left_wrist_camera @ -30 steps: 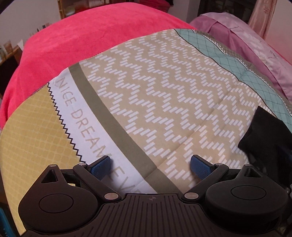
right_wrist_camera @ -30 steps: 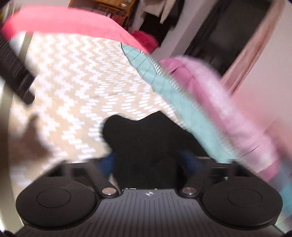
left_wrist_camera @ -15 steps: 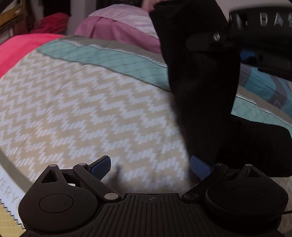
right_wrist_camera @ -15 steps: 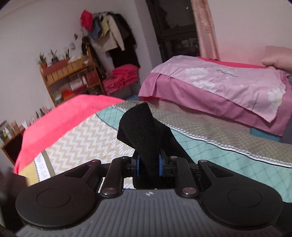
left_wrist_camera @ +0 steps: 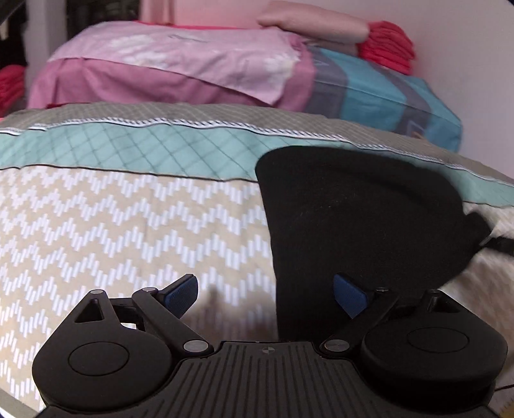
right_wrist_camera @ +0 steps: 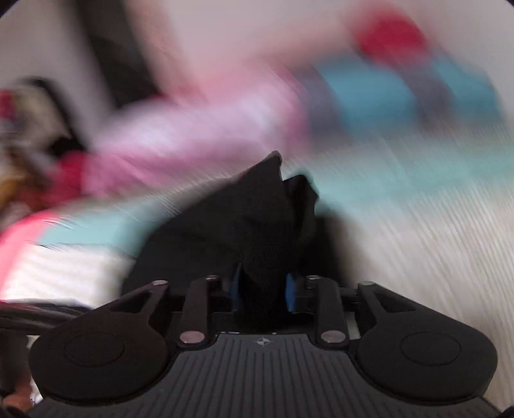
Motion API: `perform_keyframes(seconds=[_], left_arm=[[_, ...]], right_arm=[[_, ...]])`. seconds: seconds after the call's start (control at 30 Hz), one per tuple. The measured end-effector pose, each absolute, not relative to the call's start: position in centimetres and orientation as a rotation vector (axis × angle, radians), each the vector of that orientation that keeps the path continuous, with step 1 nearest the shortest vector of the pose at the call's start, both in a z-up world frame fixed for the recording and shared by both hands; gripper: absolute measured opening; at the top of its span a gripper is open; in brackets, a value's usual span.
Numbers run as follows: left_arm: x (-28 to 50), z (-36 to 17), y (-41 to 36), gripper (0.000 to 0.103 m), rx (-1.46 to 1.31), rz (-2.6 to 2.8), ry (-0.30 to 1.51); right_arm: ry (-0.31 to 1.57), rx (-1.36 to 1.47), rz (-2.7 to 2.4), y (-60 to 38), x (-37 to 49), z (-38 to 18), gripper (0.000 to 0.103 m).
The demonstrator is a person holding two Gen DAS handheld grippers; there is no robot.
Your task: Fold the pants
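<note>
The right tool [right_wrist_camera: 261, 289] is clamped tight on a bunched handful of the black pants [left_wrist_camera: 353, 218], which trail over the bed [left_wrist_camera: 112, 225] toward its teal-bordered edge, the left tool [left_wrist_camera: 266, 289] gapes empty, and no fold looks made yet.

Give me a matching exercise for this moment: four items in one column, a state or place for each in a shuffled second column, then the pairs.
Items:
1. left gripper
2. right gripper
3. black fabric pants
4. stack of folded red cloths

States or places:
A. clamped on black fabric
B. lying on the chevron-patterned beige and teal bedspread
C. open, with fabric partly between its fingers
D. on the far pink-covered bed, next to a pink pillow

Pairs: 1-C, 2-A, 3-B, 4-D
</note>
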State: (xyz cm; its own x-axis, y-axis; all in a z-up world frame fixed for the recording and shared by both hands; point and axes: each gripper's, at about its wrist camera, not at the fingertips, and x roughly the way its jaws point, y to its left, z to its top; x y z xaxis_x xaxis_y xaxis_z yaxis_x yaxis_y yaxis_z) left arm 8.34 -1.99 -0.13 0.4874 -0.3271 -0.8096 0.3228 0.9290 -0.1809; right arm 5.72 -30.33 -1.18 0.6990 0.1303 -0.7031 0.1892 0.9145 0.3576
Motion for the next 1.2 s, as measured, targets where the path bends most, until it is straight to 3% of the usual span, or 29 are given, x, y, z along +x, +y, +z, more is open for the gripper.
perform_keyframes(seconds=[0.03,0.07,0.1,0.13,0.27,0.37,0.4,0.63,0.73,0.77,1.2], left_arm=[[8.0,0.2,-1.6,0.103,-0.013,-0.422,0.990],[7.5,0.6,-1.1,0.103,-0.020,-0.448,0.989],[7.1,1.1,-0.7,0.103,-0.021,-0.468,0.985],[7.0,1.4,-0.4,0.103,-0.017,-0.472,0.981],[8.9,2.5,-0.8,0.103,-0.009,-0.421,0.953],[11.6,2.1,-2.0,0.103,-0.055,-0.427,0.958],[12.6,1.4,-2.6,0.103,-0.069,-0.456,0.979],[16.8,-3.8,-3.5,0.103,-0.284,-0.559,1.114],[17.0,-5.4,-4.9,0.103,-0.331,-0.648,1.189],[16.6,-5.1,-5.4,0.103,-0.316,-0.634,1.179],[5.6,8.0,-3.3,0.103,-0.164,-0.673,1.012]], right_arm=[[0.779,0.544,-0.011,-32.0,5.0,-2.1,0.035],[0.722,0.628,0.008,-33.1,4.1,-2.0,0.045],[0.675,0.630,-0.016,-33.4,3.7,-1.5,0.067],[0.622,0.580,-0.061,-33.3,3.6,-0.8,0.076],[0.583,0.372,-0.079,-31.3,6.5,0.6,0.075],[0.595,0.217,-0.081,-29.6,9.2,0.0,0.094],[0.616,0.223,-0.086,-29.7,10.1,-0.6,0.095],[0.778,0.593,0.036,-33.1,10.5,-5.4,0.094],[0.770,0.613,0.076,-32.9,9.8,-4.9,0.062],[0.765,0.618,0.102,-32.8,9.5,-4.5,0.047],[0.671,0.626,0.284,-29.3,0.0,6.7,0.044]])
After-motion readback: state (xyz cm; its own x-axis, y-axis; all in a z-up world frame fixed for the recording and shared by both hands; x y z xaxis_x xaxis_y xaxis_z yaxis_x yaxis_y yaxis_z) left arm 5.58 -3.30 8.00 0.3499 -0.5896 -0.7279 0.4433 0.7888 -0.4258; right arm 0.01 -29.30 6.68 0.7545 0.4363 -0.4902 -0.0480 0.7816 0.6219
